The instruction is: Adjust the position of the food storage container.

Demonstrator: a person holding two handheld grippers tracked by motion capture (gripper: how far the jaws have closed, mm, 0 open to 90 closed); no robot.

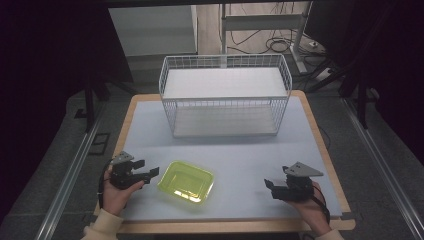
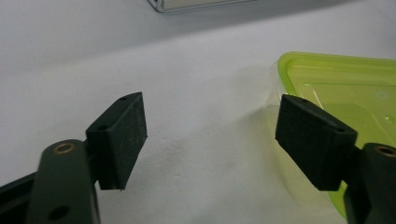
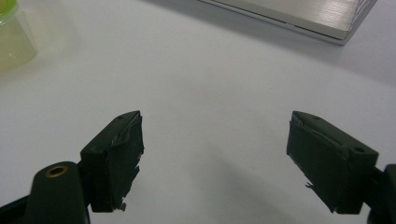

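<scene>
A clear yellow-green plastic tub (image 1: pixel 186 181) rests on the white table top near the front, left of centre. My left gripper (image 1: pixel 149 169) is open just left of the tub, its jaws pointing at the tub's left rim. In the left gripper view that gripper (image 2: pixel 212 140) has the tub (image 2: pixel 345 88) behind its right jaw, with bare table between the jaws. My right gripper (image 1: pixel 270 188) is open at the front right, well away from the tub. In the right gripper view its jaws (image 3: pixel 215 163) frame bare table, and the tub's corner (image 3: pixel 11 39) shows at top left.
A white wire basket with two shelves (image 1: pixel 225 97) stands at the back middle of the table; its base edge (image 3: pixel 299 16) shows in the right gripper view. The table has a wooden border (image 1: pixel 320 135). Cables and metal legs lie on the floor behind.
</scene>
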